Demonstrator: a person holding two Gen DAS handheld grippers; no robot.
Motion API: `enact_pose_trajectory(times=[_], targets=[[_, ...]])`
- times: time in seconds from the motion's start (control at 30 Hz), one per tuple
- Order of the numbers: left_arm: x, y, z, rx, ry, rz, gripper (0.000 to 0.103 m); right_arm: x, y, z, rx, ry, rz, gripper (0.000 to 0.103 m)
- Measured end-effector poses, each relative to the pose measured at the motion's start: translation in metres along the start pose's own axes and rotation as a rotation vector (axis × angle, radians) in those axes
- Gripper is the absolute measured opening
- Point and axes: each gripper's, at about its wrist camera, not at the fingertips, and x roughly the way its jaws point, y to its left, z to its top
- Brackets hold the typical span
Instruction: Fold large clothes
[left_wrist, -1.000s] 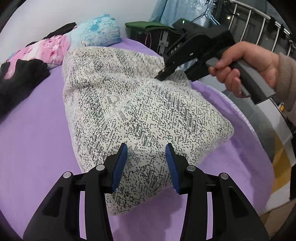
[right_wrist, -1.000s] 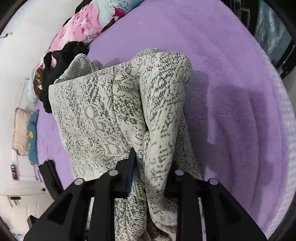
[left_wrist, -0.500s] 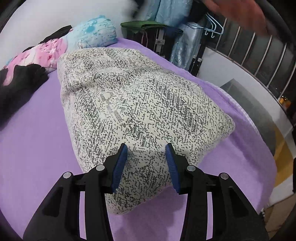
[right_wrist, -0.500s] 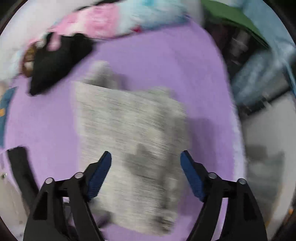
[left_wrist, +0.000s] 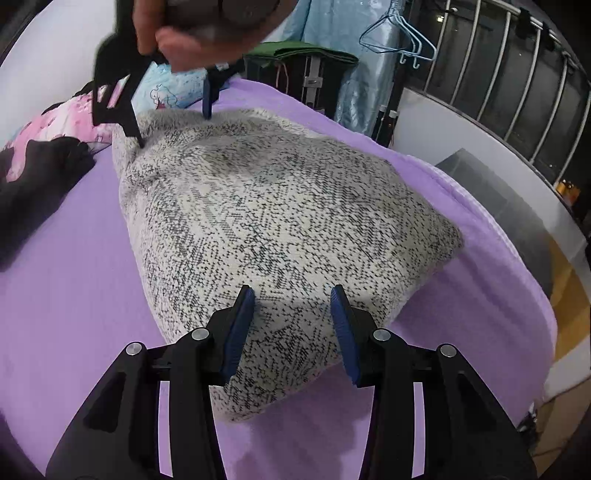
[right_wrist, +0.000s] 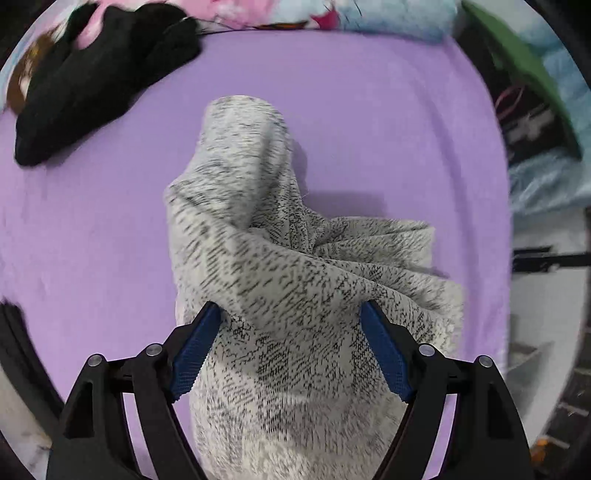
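A speckled white-and-black garment (left_wrist: 280, 221) lies folded into a thick bundle on the purple bed (left_wrist: 66, 295), its near corner toward the bed's near edge. The left gripper (left_wrist: 291, 314) hovers half open over that near corner, pads apart from the cloth so far as can be seen. The right gripper (right_wrist: 290, 339), held in a hand (left_wrist: 192, 33) above the bundle's far end, points down with jaws just opened wide, fabric between them but not pinched; a black garment (right_wrist: 92, 74) lies near the far left corner.
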Motion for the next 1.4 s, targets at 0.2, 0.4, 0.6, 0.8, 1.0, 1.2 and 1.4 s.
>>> enact_pose_trajectory(times=[0.2, 0.4, 0.6, 0.8, 1.0, 1.2, 1.4], targets=[[0.0, -0.002, -0.001, 0.003, -0.015, 0.009, 0.04, 0.04, -0.04, 0.008, 0.102, 0.014, 0.109, 0.085], [-0.002, 0.002, -0.001, -0.01, -0.025, 0.005, 0.04, 0.076, -0.07, 0.007, 0.145, 0.01, 0.172, 0.096], [-0.003, 0.009, 0.003, -0.031, -0.018, -0.031, 0.042, 0.07, -0.091, -0.01, 0.124, -0.03, 0.204, 0.096], [-0.016, 0.066, 0.008, -0.23, -0.006, -0.25, 0.049, 0.028, -0.078, -0.054, 0.018, -0.124, 0.219, 0.09], [-0.032, 0.133, 0.002, -0.421, -0.058, -0.336, 0.054, -0.023, -0.092, -0.097, -0.081, -0.266, 0.169, 0.092], [-0.018, 0.185, -0.019, -0.595, -0.035, -0.4, 0.06, -0.05, -0.114, -0.132, -0.147, -0.309, 0.167, 0.092], [0.012, 0.206, -0.037, -0.715, 0.03, -0.506, 0.06, -0.044, -0.16, -0.145, -0.115, -0.287, 0.228, 0.093]])
